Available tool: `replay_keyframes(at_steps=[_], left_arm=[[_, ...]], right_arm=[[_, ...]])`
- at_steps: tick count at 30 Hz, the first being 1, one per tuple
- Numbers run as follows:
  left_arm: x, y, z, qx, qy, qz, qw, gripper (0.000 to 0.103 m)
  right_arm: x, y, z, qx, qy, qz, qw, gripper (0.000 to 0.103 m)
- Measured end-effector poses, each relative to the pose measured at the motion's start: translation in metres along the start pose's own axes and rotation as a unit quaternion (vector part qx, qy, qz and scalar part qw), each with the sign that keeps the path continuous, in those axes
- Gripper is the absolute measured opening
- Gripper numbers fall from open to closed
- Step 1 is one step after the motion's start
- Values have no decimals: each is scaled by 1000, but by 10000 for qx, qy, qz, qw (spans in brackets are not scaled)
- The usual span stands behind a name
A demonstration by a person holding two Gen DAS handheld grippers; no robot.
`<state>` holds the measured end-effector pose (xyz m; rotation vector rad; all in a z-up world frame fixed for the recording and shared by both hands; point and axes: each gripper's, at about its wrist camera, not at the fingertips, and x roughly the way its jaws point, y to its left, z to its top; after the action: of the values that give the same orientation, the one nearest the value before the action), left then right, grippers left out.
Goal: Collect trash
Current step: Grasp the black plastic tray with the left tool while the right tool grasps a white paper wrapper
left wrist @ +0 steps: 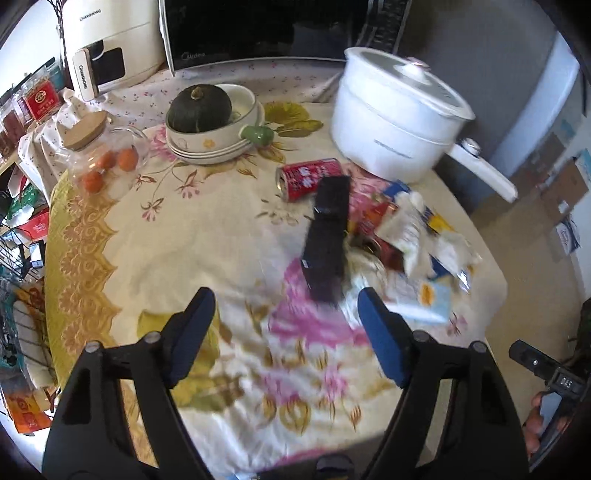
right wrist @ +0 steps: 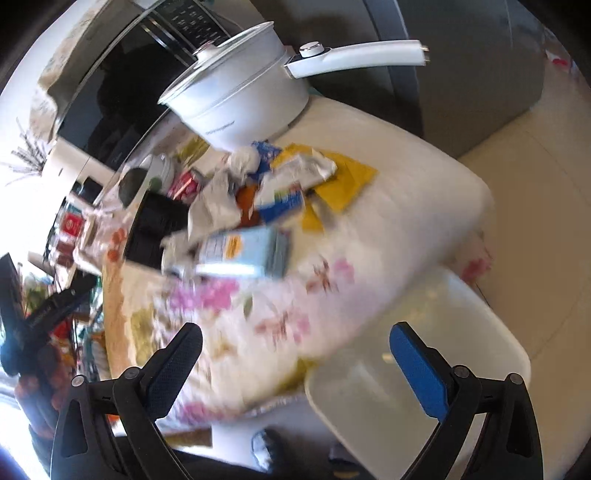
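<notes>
A heap of trash lies on the flowered tablecloth [left wrist: 184, 258]: a red can [left wrist: 308, 177] on its side, crumpled white wrappers [left wrist: 406, 229], a light blue carton [left wrist: 424, 299] and yellow packets [right wrist: 343, 181]. A black remote [left wrist: 328, 236] lies at the heap's left side. My left gripper [left wrist: 286, 334] is open and empty, hovering over the cloth just short of the remote. My right gripper [right wrist: 295, 354] is open and empty, above the table's near edge; the carton [right wrist: 243, 251] and wrappers [right wrist: 218, 206] lie ahead of it. Both views are blurred.
A white electric pot [left wrist: 395, 125] with a long handle stands behind the heap. A bowl stack holding a dark squash [left wrist: 199, 107], a glass jar of oranges [left wrist: 103, 158], a microwave [left wrist: 258, 29] and an air fryer [left wrist: 110, 40] stand at the back. A white chair seat [right wrist: 424, 369] is below the right gripper.
</notes>
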<state>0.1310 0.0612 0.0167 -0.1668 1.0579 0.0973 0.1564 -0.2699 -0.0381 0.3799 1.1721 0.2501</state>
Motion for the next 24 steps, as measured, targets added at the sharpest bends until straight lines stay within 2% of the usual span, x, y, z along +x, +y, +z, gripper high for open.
replay_keyframes(at_steps=[4,10,13,16,19,21,23,24], left_arm=[[24,-3,20,42,23,166,9999,80],[42,-8,32,84,30,168,9998,80],[46,-15,37,175,-59,88,9998,80],[57,-20,37,355,144,255,9989,77],[57,-17,34,356,189,138,9991,75],[61,-18,33,461,231,319,9982,68],[69,-14,33,405,380,287,9980,40],[74,-11,32,332,485,223,9980,32]], right_arm=[[23,15,23,-56,-58,203,9998,97],[61,62,54,-477,-10,461,9978,94],[78,78,65,-694,-13,345,9970,94],[93,87,72,-840,74,225,9962,94],[105,91,76,-946,101,113,9954,94],[116,93,78,-967,158,62,9952,89],[125,93,79,-965,266,-20,9950,82],[130,93,78,-954,329,-88,9949,73]])
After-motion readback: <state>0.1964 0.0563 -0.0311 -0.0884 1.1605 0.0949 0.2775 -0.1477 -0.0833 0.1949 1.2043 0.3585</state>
